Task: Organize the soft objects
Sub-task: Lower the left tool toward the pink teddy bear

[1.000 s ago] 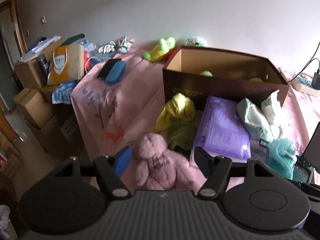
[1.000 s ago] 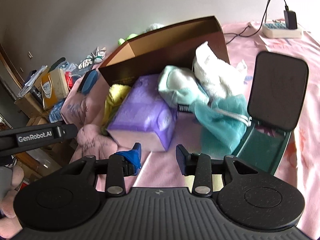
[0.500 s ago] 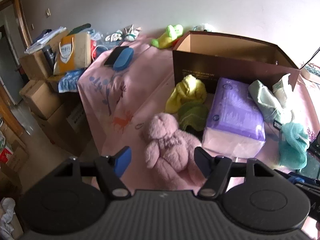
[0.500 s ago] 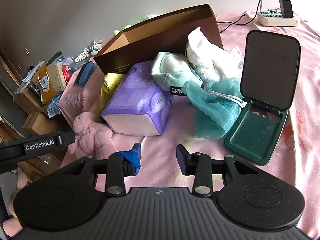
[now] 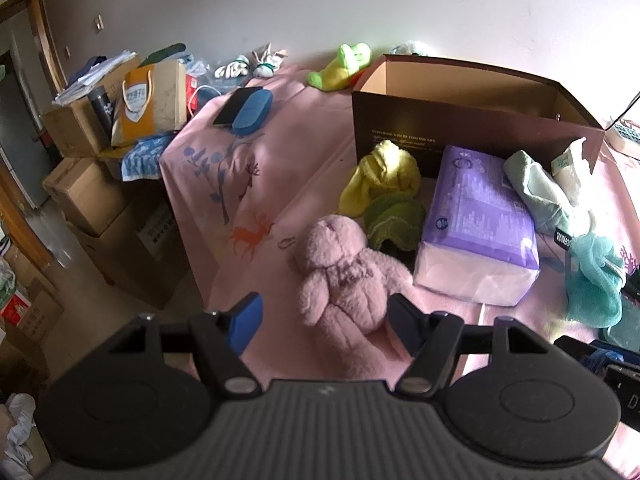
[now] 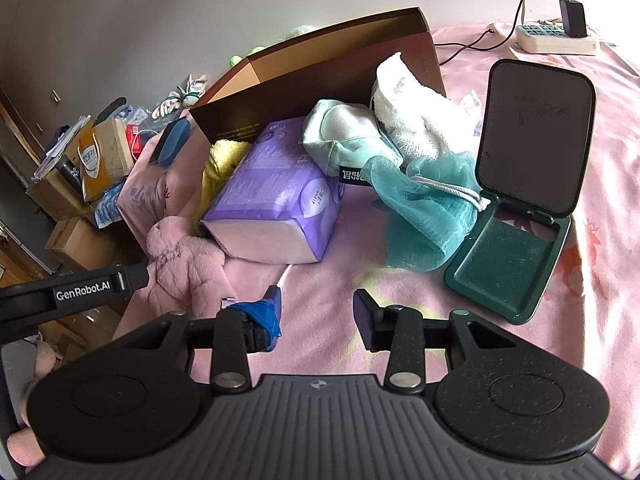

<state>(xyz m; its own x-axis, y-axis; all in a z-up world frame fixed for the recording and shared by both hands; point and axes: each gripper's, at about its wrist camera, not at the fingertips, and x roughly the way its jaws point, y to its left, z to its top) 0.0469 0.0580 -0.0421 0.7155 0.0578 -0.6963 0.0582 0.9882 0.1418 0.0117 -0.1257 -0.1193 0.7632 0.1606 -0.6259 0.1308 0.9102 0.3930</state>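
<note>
A pink teddy bear [image 5: 344,276] lies on its back on the pink bedsheet [image 5: 256,184]. My left gripper [image 5: 325,318] stands open around its legs, the pads not pressing. Behind it lie a yellow cloth [image 5: 380,176], a green knit piece [image 5: 396,220], a purple tissue pack [image 5: 476,216], a pale green pouch [image 5: 536,188] and a teal mesh bag [image 5: 596,280]. An open brown cardboard box [image 5: 460,120] stands behind them. My right gripper [image 6: 317,312] is open over bare sheet, short of the tissue pack [image 6: 276,188] and mesh bag [image 6: 424,208]. A white towel [image 6: 408,116] leans on the box [image 6: 320,80].
An open dark green case [image 6: 516,240] lies right of the mesh bag. A power strip [image 6: 556,38] with a cable sits at the far right. A green plush [image 5: 344,66] and a blue case [image 5: 252,112] lie at the bed's far end. Stacked cardboard boxes [image 5: 92,196] stand beside the bed's left edge.
Both grippers have drawn back a little from the pile. The teddy, earlier deep between the left fingers, now has only its legs there. Neither gripper took hold of anything.
</note>
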